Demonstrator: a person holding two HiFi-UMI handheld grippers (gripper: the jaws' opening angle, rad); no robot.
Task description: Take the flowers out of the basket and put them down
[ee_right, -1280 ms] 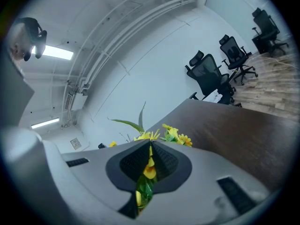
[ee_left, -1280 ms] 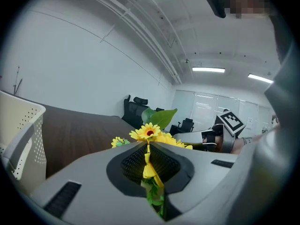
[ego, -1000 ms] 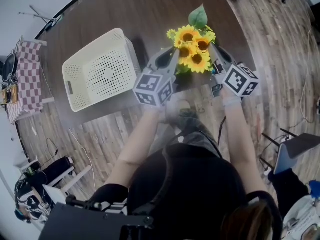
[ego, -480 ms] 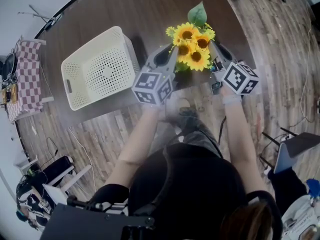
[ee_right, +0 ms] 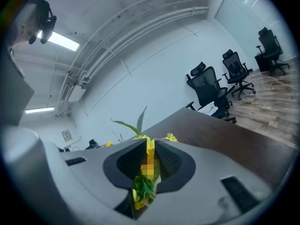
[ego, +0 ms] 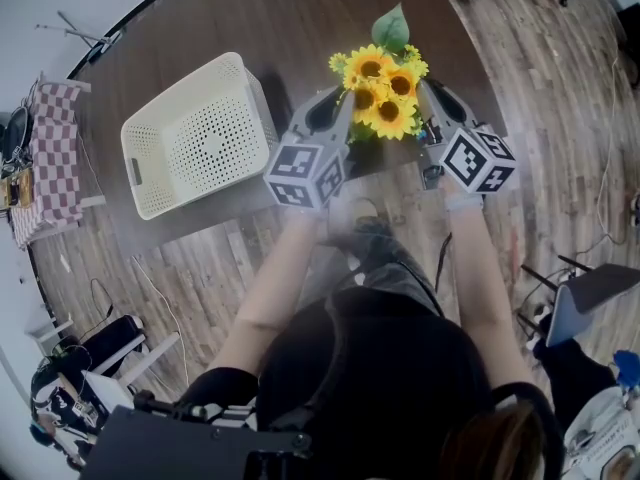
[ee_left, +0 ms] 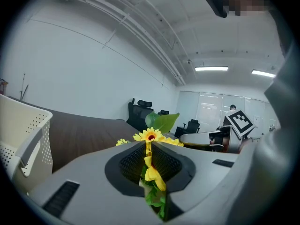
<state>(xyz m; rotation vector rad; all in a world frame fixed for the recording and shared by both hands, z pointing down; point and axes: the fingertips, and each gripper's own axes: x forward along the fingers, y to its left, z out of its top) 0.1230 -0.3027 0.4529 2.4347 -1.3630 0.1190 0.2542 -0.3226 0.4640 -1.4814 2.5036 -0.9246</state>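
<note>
A person seen from above holds two grippers side by side over the near edge of a dark round table (ego: 270, 18). Between them stands a small bunch of yellow flowers (ego: 383, 93) with one large green leaf on top, blooms facing up. The flowers are out of the basket (ego: 210, 143), a white perforated tub that sits empty on the table, to the left and well apart from them.

The left gripper (ego: 345, 108) comes at the bunch from the left. Its jaws have just been easing apart a little, yet they sit almost together and pinch the yellow petals and green leaves that fill the thin gap between the pads.

The right gripper (ego: 432, 103) comes from the right. Its jaws have just been opening and stand slightly spread. Petals and leaves lie in the gap, loosely, and the pads do not clamp them.

Whether the stems touch the tabletop cannot be seen. A red checked cloth (ego: 55, 158) lies beyond the table's left edge, above a wood plank floor (ego: 560, 118).
</note>
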